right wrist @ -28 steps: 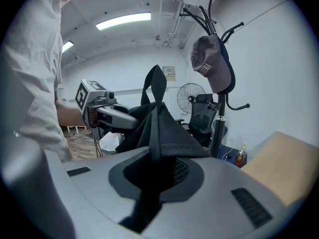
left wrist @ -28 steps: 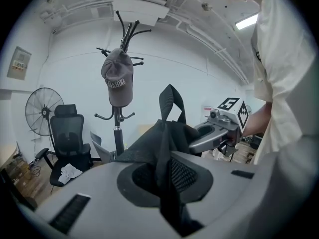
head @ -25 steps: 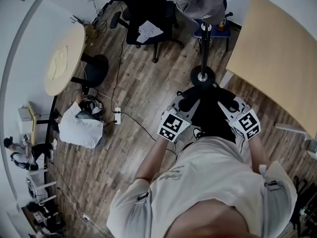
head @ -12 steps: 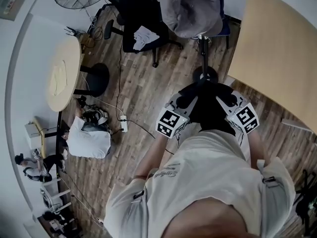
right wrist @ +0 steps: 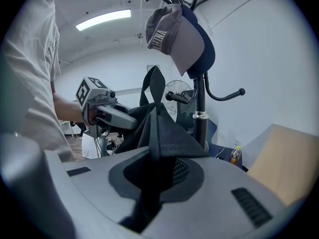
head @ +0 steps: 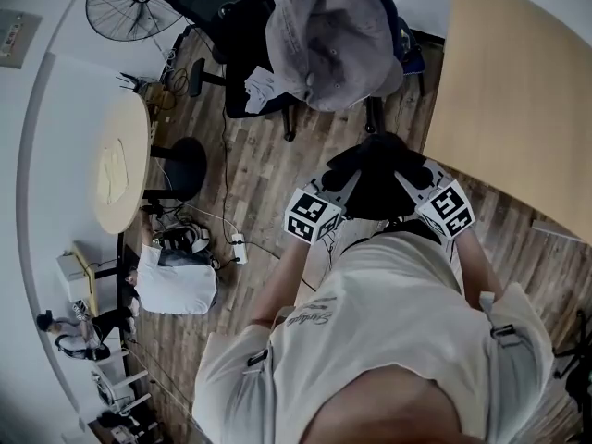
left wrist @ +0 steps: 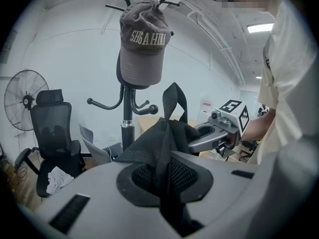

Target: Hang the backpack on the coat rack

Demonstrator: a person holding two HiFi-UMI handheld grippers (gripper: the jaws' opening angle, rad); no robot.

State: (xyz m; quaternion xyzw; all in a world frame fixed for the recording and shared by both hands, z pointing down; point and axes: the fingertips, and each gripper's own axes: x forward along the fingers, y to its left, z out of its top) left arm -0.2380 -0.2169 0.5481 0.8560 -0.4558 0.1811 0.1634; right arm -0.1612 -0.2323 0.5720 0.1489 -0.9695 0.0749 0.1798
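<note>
A black backpack point(head: 379, 188) hangs between my two grippers, held by its top fabric. My left gripper point(head: 347, 181) is shut on its left side, and dark webbing point(left wrist: 164, 148) runs straight into the jaws. My right gripper point(head: 413, 178) is shut on the other side, where folded fabric point(right wrist: 162, 133) fills the jaws. A carry loop point(left wrist: 174, 101) stands up above the bag. The coat rack point(left wrist: 127, 128) rises just behind the bag, with a grey cap point(head: 333, 40) on its top hooks. One lower hook point(right wrist: 227, 96) curves out empty. Both pairs of fingertips are hidden by the fabric.
A black office chair point(head: 236, 26) with papers on it and a floor fan point(head: 129, 3) stand left of the rack. A wooden desk point(head: 518, 100) lies at the right, a round table point(head: 116, 160) at the left. A white bag point(head: 176, 280) and cables lie on the floor.
Both grippers have carried the backpack toward the coat rack. The cap now looms larger, and the rack's base is hidden behind the bag.
</note>
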